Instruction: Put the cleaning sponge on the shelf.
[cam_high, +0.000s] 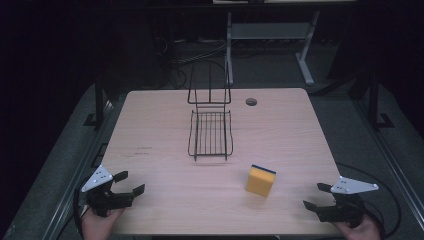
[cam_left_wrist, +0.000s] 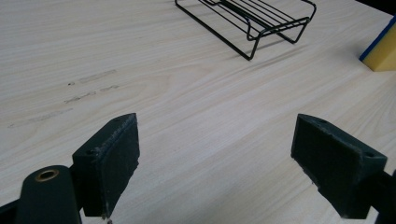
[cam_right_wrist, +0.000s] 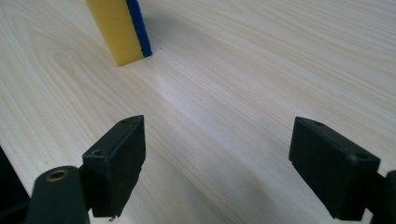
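High view: both the left tool (cam_high: 131, 183) and right tool (cam_high: 314, 196) sit spread and empty at the counter's (cam_high: 150, 125) near edge, sponge (cam_high: 260, 180) untouched, wire rack (cam_high: 211, 134) unloaded.

**Quick look at the two handheld grippers**

Both are pretty much twins. The left gripper (cam_high: 127, 183) and the right gripper (cam_high: 316, 196) are all black, each with a pale grey three-cornered plate on top that has a few small dark holes in it. Two chunky black jaws stick out of each one. Up close in the gripper views, the left gripper (cam_left_wrist: 217, 163) and right gripper (cam_right_wrist: 217, 163) have flat, blocky pads (cam_left_wrist: 119, 156) with a matte, slightly scuffed face, a small screw hole on the top edge, and a brass-coloured ring set into the rounded arm (cam_right_wrist: 57, 176) behind. A dark cable loops away from each one.
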